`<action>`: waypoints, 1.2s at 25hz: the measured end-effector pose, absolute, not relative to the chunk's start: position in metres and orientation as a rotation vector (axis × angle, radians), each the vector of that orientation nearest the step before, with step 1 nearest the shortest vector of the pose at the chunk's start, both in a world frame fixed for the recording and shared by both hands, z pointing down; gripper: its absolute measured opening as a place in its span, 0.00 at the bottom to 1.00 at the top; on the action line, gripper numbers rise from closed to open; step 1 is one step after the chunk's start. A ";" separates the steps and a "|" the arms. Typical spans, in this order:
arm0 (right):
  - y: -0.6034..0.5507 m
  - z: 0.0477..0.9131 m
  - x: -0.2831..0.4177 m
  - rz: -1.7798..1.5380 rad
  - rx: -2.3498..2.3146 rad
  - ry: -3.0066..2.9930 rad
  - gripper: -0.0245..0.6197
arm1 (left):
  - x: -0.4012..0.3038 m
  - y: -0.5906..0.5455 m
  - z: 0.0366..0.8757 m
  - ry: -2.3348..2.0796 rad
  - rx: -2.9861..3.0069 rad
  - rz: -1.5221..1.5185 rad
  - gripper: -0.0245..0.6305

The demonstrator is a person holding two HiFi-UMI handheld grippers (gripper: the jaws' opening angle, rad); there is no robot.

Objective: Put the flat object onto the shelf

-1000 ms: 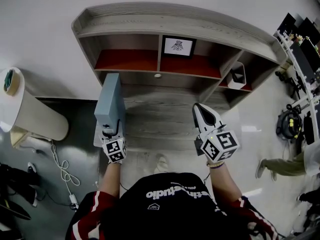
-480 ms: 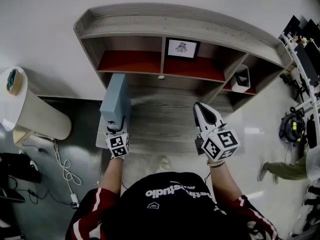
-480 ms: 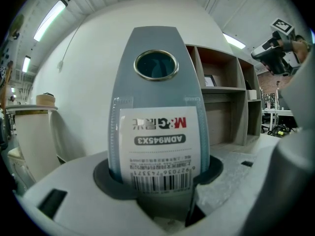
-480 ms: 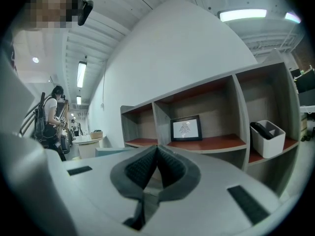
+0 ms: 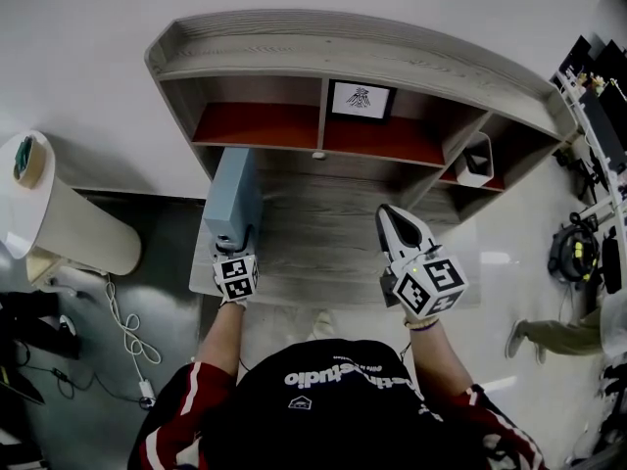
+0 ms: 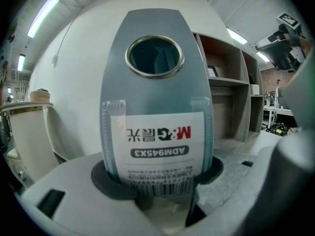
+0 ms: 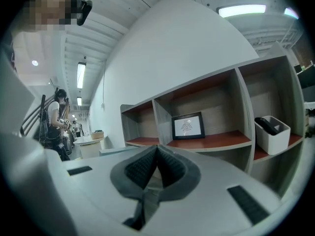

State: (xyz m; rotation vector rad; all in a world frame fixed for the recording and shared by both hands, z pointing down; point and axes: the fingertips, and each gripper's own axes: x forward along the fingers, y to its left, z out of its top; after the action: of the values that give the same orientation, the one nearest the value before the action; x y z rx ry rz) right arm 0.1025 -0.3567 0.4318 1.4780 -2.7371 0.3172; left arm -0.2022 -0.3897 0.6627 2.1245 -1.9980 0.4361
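A flat blue-grey file folder (image 5: 233, 196) with a round finger hole (image 6: 155, 56) and a white label stands upright in my left gripper (image 5: 232, 245), which is shut on its lower end (image 6: 157, 181). It is held over the left part of the desk, in front of the left red-floored compartment (image 5: 257, 123) of the wooden shelf (image 5: 343, 47). My right gripper (image 5: 394, 219) hovers over the desk's right part, shut with nothing between its pads (image 7: 156, 167). In the right gripper view the shelf (image 7: 206, 144) lies ahead.
A framed picture (image 5: 361, 99) stands in the middle compartment and a white bin (image 5: 475, 161) in the right one. The wooden desk (image 5: 323, 233) lies under both grippers. A white round stand (image 5: 59, 218) sits at the left. A person (image 7: 51, 122) stands far off.
My left gripper has carried the folder a little to the right and forward, closer to the shelf's left compartment. The right gripper has barely moved.
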 end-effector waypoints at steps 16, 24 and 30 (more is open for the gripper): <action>-0.371 0.437 0.108 0.327 1.483 -2.712 0.04 | -0.192 -0.427 0.675 -1.977 2.081 0.456 0.47; -0.380 0.438 0.115 0.335 1.499 -2.694 0.04 | -0.186 -0.447 0.679 -1.971 2.084 0.448 0.47; -0.392 0.446 0.123 0.350 1.520 -2.670 0.04 | -0.182 -0.461 0.681 -1.972 2.086 0.449 0.47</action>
State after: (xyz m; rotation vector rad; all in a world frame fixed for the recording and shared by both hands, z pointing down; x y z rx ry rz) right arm 0.1232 -0.3916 0.4459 1.5200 -2.6695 0.3500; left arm -0.1822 -0.4607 0.6810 2.0856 -1.9715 0.4492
